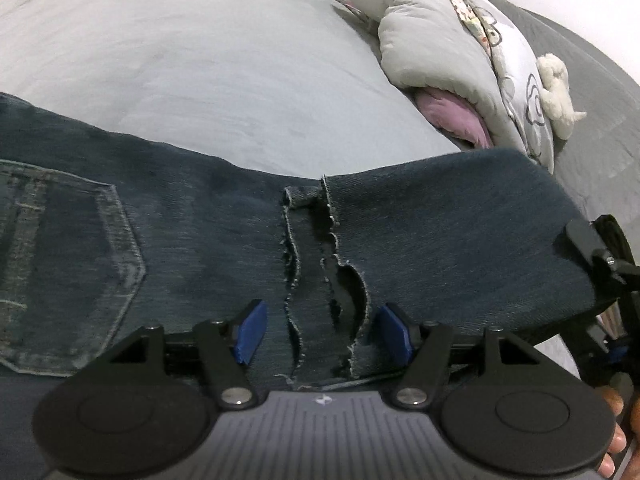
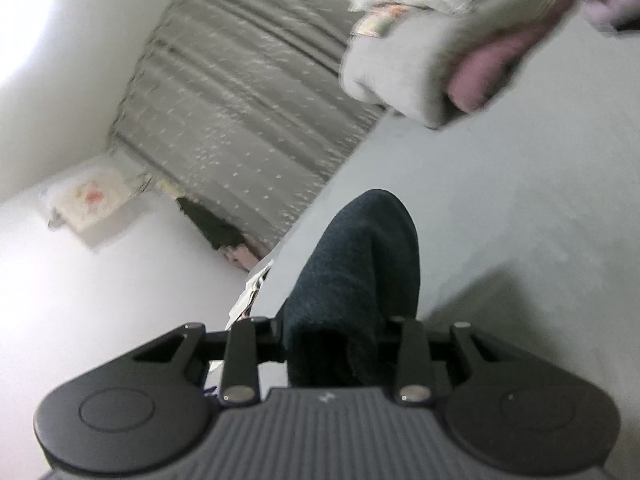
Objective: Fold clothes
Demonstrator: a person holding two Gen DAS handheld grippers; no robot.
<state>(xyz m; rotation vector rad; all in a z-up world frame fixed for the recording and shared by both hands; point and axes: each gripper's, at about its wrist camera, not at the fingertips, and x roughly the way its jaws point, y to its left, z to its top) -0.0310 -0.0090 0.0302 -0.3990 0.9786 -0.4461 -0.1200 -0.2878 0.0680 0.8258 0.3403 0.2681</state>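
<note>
Jeans lie across near edge of bed, back pocket at left, frayed hems at middle. Your left gripper: jaws opening, blue pads either side of frayed hems; contact unclear. Your right gripper: jaws clamped on bunched denim fold, raised off bed. Folded quilt at far right corner.

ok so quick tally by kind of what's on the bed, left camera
jeans: 1
folded bedding pile: 1
white soft toy: 1
hand-held gripper at the jeans' right edge: 1
total: 4
</note>
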